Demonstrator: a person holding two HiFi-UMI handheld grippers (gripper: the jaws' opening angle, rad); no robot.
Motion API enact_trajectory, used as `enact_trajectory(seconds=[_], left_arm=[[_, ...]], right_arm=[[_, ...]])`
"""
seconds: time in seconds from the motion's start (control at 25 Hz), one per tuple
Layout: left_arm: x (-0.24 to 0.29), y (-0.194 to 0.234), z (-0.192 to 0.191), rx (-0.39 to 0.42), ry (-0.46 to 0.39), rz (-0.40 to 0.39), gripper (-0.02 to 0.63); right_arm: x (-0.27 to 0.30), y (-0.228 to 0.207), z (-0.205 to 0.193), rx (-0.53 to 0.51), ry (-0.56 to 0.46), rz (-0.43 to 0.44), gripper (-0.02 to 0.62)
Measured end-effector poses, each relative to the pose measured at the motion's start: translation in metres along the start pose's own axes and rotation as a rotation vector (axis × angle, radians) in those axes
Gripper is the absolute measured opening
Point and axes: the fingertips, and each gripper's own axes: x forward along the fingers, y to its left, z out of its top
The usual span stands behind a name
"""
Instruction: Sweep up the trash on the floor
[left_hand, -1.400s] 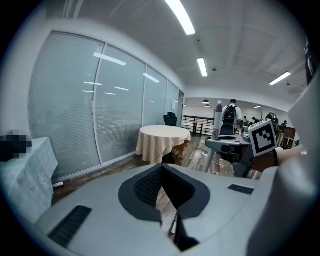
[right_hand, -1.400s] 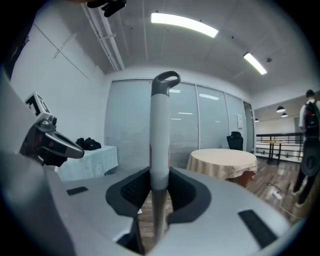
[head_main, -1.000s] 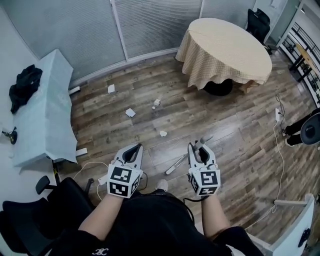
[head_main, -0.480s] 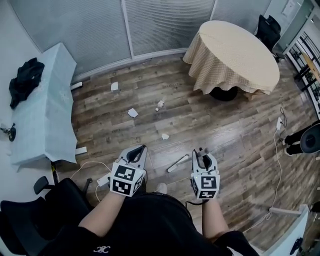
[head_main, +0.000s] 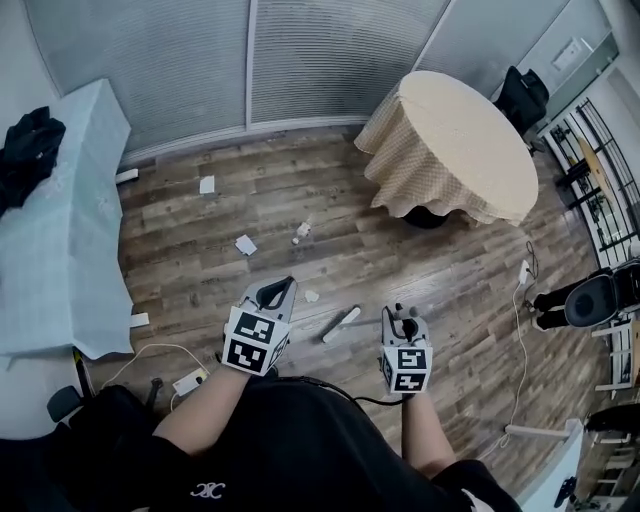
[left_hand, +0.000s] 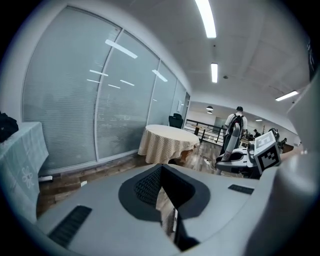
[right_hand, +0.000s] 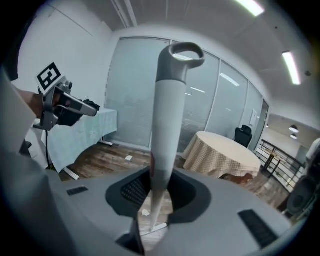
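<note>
Since half a second ago the head view has swung. The round table under a beige checked cloth (head_main: 462, 150) now sits further right. The black garment (head_main: 27, 150) on the pale blue cloth-covered table (head_main: 70, 240) has slid towards the top left corner. The left gripper (head_main: 277, 292) has come forward, so the small white paper scrap (head_main: 311, 296) that lay well ahead of it is now just beside its tips. The right gripper (head_main: 405, 321) stays low, near the body.

Only the right gripper view shows what that tool holds. Its jaws are clamped on a smooth, tapering grey-white broom handle (right_hand: 167, 120), which ends above in an oval loop. Below, it runs down to a flat white broom head (head_main: 340, 324) resting on the brown wood-plank floor (head_main: 190, 270). In the head view the handle is seen almost end-on.

The left gripper view shows ribbed dark pads (left_hand: 145, 188) drawn together with nothing between them, though a thin slit seems to remain lower down. That view alone also shows a person (left_hand: 235, 124) standing far off beyond the table, and ceiling strip lights (left_hand: 214, 72).

Three more white scraps (head_main: 245, 245) lie apart on the planks, nearer the frosted, ribbed glass wall (head_main: 180, 70).
</note>
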Motion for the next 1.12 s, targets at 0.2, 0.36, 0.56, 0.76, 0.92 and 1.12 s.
enact_trajectory(seconds=[0.2, 0.36, 0.56, 0.76, 0.92, 1.12], left_arm=[[-0.001, 0.051, 0.000, -0.007, 0.025, -0.008, -0.006], [-0.004, 0.083, -0.011, -0.004, 0.055, -0.014, -0.006], [-0.006, 0.113, -0.013, -0.024, 0.056, 0.034, -0.006], [-0.005, 0.138, -0.018, -0.048, 0.086, 0.082, -0.006], [0.001, 0.162, -0.018, -0.068, 0.098, 0.152, -0.006], [0.009, 0.204, 0.010, -0.067, 0.092, 0.217, -0.006]], right_arm=[[0.042, 0.020, 0.002, -0.025, 0.087, -0.050, 0.103], [0.070, 0.026, -0.004, -0.017, 0.128, -0.105, 0.103], [0.108, 0.036, -0.012, -0.066, 0.193, -0.083, 0.104], [0.149, 0.050, -0.006, -0.109, 0.210, -0.037, 0.104], [0.194, 0.068, 0.017, -0.136, 0.174, 0.042, 0.101], [0.256, 0.109, 0.051, -0.168, 0.145, 0.173, 0.101]])
